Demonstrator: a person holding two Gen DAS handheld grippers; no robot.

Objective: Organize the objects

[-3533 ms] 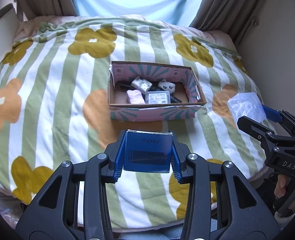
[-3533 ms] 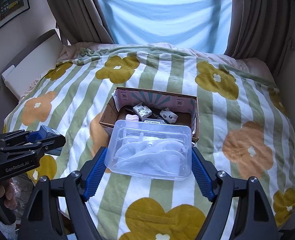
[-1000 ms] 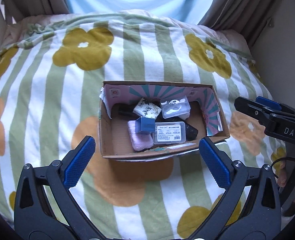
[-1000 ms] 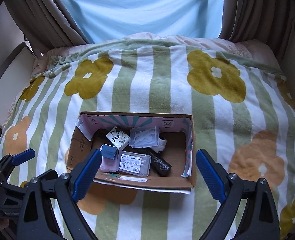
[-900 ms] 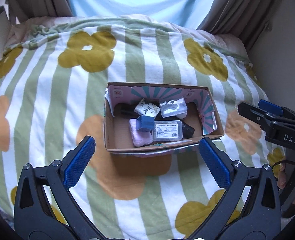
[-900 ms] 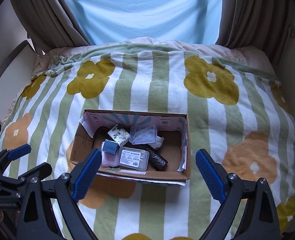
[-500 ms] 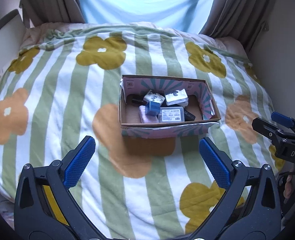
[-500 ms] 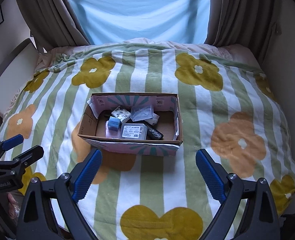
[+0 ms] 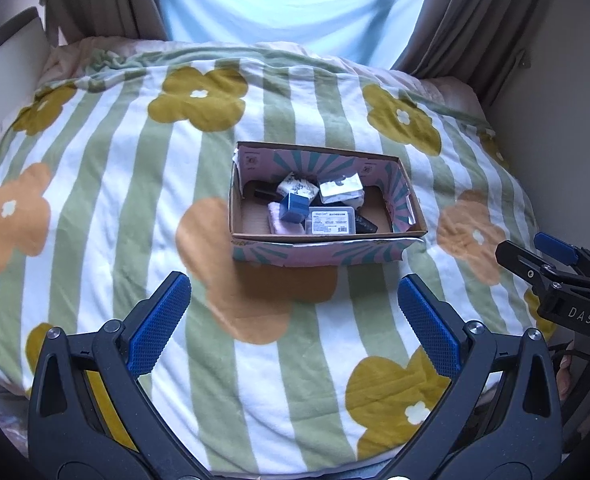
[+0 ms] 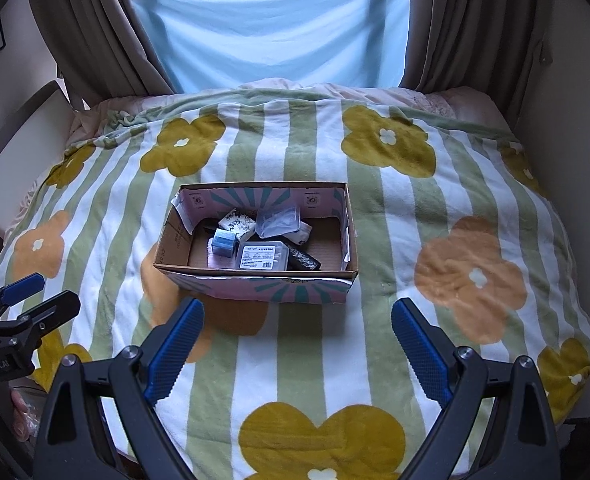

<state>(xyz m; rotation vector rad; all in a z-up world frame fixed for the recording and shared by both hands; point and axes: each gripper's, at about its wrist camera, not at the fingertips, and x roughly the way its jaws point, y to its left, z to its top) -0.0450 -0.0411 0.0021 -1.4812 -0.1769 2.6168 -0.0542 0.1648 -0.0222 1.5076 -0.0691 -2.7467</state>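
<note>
Above the blanket, both grippers' jaws gape empty before the filled box.

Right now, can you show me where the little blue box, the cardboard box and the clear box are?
blue box [image 10: 225,243]: right wrist view, its top face.
cardboard box [image 10: 263,286]: right wrist view, its front wall.
clear box [image 10: 277,219]: right wrist view, its lid.

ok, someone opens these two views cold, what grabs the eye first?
The cardboard box in the middle of the flower-and-stripe blanket, crowded with small items: a blue box, a labelled clear case and a clear plastic box on top. Next, both grippers, left and right, wide open and empty, near the bed's front edge.
</note>
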